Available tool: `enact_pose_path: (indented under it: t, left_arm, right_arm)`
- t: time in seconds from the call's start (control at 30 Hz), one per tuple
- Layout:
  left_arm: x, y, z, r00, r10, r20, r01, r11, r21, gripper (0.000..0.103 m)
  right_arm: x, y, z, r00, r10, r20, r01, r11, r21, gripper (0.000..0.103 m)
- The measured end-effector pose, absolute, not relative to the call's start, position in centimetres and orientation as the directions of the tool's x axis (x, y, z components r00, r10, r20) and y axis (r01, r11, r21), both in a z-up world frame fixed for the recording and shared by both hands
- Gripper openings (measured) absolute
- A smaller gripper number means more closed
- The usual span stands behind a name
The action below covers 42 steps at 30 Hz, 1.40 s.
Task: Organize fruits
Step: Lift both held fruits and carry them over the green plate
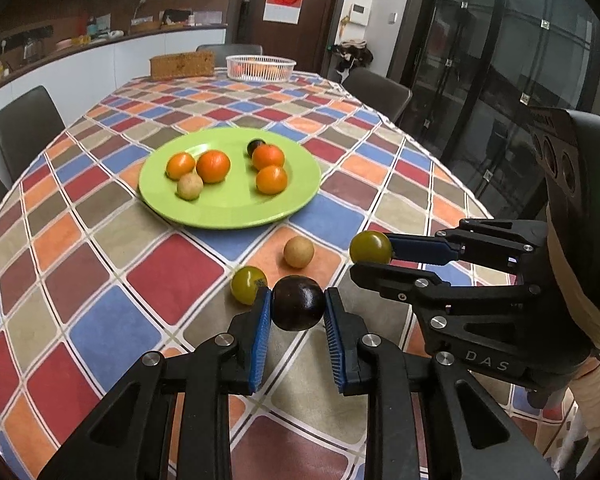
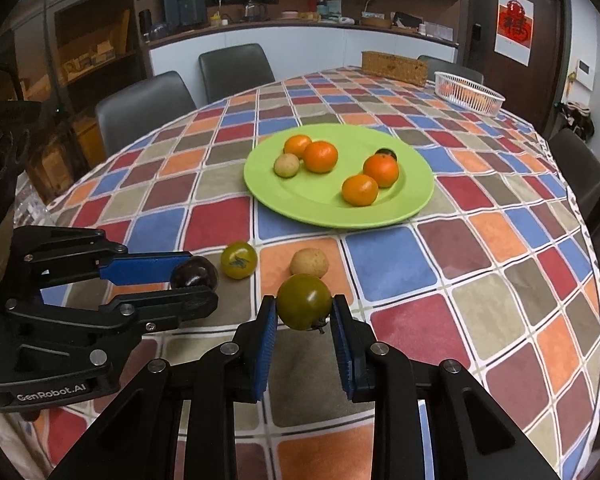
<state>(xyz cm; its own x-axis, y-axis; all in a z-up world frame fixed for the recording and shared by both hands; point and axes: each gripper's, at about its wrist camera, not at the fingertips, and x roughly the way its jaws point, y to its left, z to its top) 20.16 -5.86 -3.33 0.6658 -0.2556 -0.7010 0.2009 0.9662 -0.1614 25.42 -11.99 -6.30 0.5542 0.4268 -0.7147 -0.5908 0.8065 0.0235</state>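
Mid-transfer step, both grippers loaded. Left gripper clamped on a dark purple fruit, blue fingers pressed against both its sides, no slack visible; fruit apparently lifted clear of the desk, though contact underneath not fully checkable from the left wrist view. Right gripper likewise closed tight on a green tomato, stem end pointing down, fingers flush on either flank. Two loose fruits left on the checked cloth, near the front edge of the green plate: a second green tomato and a tan round fruit, close together but apart. Already on plate: four oranges in two pairs, e.g., one tan fruit touching the left pair, one dark fruit behind the right pair. White basket and woven box at far end of desk, well apart from the work area; basket contents orange-ish, not resolvable. Judged stage: roughly halfway, six placed, two in hand, two waiting. Next move probably calls for carrying both fruits forward over the plate rim, lowering into the bare central and front area, avoiding nudging the oranges (round, likely to roll), then spreading the fingers only once each fruit rests. Grouping by kind plausible: purple beside the dark one at the back.
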Motion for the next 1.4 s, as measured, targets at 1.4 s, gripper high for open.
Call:
enact_pose_path:
  t: [1.4]
  left_arm:
    - [33.6, 1.5, 2.4, 0.729, -0.262, -0.633, 0.222, 0.964, -0.144, 0.026]
  right_arm:
    - [37.1, -6.5, 1.4, 0.654, 0.406, -0.638, -0.473, 0.878, 0.074, 0.028]
